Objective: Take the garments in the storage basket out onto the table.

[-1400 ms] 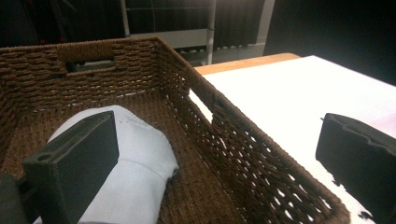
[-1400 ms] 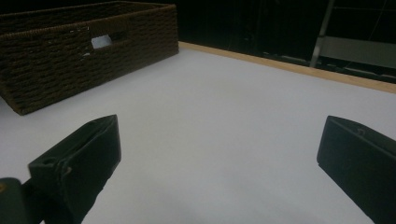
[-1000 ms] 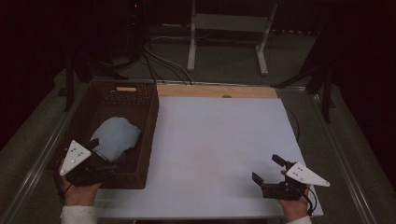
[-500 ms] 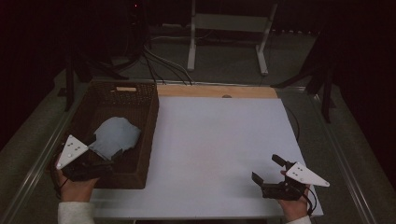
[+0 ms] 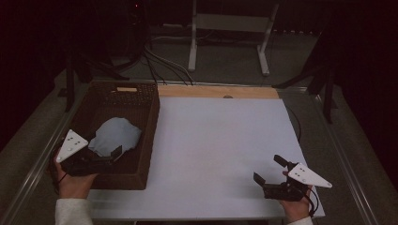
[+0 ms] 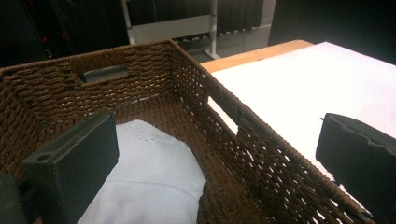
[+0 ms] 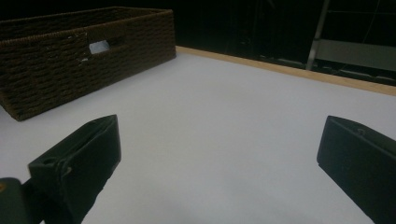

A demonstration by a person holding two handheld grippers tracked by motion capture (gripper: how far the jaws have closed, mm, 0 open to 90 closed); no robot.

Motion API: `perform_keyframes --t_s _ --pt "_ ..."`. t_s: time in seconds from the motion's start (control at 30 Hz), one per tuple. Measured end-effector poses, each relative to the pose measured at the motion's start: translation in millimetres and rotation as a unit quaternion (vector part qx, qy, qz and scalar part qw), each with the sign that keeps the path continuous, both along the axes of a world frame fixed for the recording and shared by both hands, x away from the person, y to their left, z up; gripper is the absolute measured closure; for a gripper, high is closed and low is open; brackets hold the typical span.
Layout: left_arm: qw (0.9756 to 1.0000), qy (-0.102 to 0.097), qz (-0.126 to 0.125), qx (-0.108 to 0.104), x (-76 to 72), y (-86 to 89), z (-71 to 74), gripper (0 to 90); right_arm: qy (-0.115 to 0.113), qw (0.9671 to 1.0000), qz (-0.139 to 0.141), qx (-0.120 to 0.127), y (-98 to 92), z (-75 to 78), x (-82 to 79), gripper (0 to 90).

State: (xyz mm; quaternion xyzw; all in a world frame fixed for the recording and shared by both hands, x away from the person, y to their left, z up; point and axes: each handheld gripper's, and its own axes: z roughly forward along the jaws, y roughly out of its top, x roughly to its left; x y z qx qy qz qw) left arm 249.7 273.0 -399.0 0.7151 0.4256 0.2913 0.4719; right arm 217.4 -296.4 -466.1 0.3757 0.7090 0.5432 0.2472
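Our left gripper (image 5: 101, 157) hovered over the basket (image 5: 151, 126).
Both jaws gaped wide, empty; pale cloth (image 5: 115, 136) lay inside, right gripper (image 5: 270, 172) apart.

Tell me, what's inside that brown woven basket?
A crumpled pale blue cloth lies inside the wicker basket. Whatever sits beneath the cloth is covered.

White table surface (image 5: 220, 140), wooden strip (image 5: 216, 91) at far edge, metal stand (image 5: 230, 28) behind

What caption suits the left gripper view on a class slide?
Open left hand-held gripper straddling the near wall of a wicker basket, with pale cloth inside.
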Motion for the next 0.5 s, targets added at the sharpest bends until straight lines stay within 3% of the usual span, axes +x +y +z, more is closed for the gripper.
perform_keyframes --t_s 0.5 --pt "0.9997 0.019 0.004 0.013 14.3 4.6 2.8 0.4 0.000 1.0000 0.000 0.000 0.2 -0.7 0.8 0.0"
